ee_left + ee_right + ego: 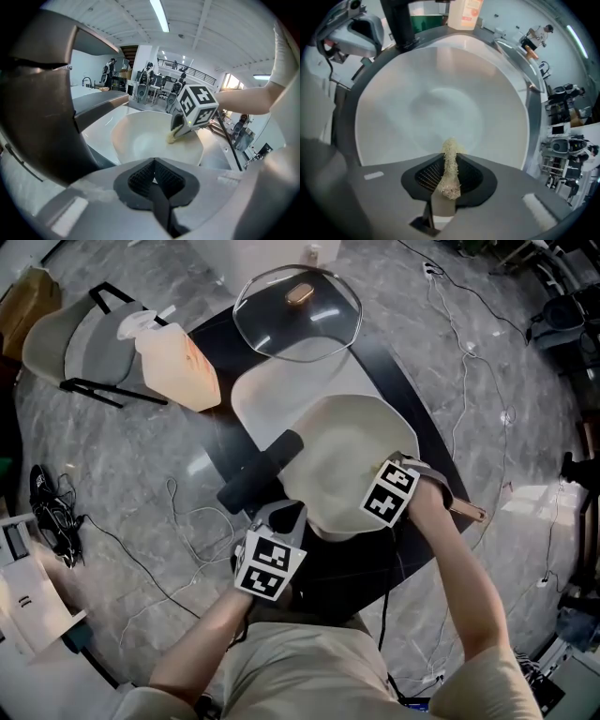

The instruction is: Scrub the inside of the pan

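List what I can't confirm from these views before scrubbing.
- Scrub pad touching the pan: right gripper view looks along the pad; in head view the right gripper covers it.
- Jug label: cut off by right gripper view's top edge; too small in head view.
- Left gripper touching pan handle: head view, its marker cube covers the jaws.

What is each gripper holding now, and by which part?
The right gripper pinches a fibrous scrubber by its rear part; the tip sticks out over the pan. The left gripper holds nothing; its jaws are together.
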A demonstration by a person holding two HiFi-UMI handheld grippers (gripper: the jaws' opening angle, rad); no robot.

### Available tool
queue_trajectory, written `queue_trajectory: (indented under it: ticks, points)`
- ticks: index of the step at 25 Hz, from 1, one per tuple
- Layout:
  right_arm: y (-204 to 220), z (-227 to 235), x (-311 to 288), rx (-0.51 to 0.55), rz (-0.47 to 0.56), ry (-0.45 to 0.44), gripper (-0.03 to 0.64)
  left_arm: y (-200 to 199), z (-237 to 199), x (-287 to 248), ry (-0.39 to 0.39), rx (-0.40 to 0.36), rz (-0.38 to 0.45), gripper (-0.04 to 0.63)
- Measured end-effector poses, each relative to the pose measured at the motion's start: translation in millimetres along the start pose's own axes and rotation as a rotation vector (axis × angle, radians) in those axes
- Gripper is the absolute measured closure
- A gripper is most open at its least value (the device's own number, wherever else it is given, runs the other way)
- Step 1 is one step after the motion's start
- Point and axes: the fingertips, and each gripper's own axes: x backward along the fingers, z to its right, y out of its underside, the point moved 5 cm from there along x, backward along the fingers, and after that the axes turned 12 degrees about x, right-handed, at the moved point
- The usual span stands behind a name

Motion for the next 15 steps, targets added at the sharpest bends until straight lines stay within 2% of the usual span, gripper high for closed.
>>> queue_trajectory:
  ticks: [3, 7, 15]
  points:
    - [-1.1, -31.3, 4.7, 0.036, 0.000, -0.136, 0.537, -0.2, -2.4, 2.3, -0.011, 0.007, 0.007, 0.594]
    - [-12.2, -52.0, 10.3, 0.036, 0.050, -0.199, 0.538, 7.2, -6.1, 7.3, -0.020, 0.031, 0.002, 0.594]
    - [-59.9, -75.1, 7.8, -0.041, 0.246, -0.345, 0.541, 11.1, -15.3, 12.4, -0.030, 0.049, 0.017, 0.594]
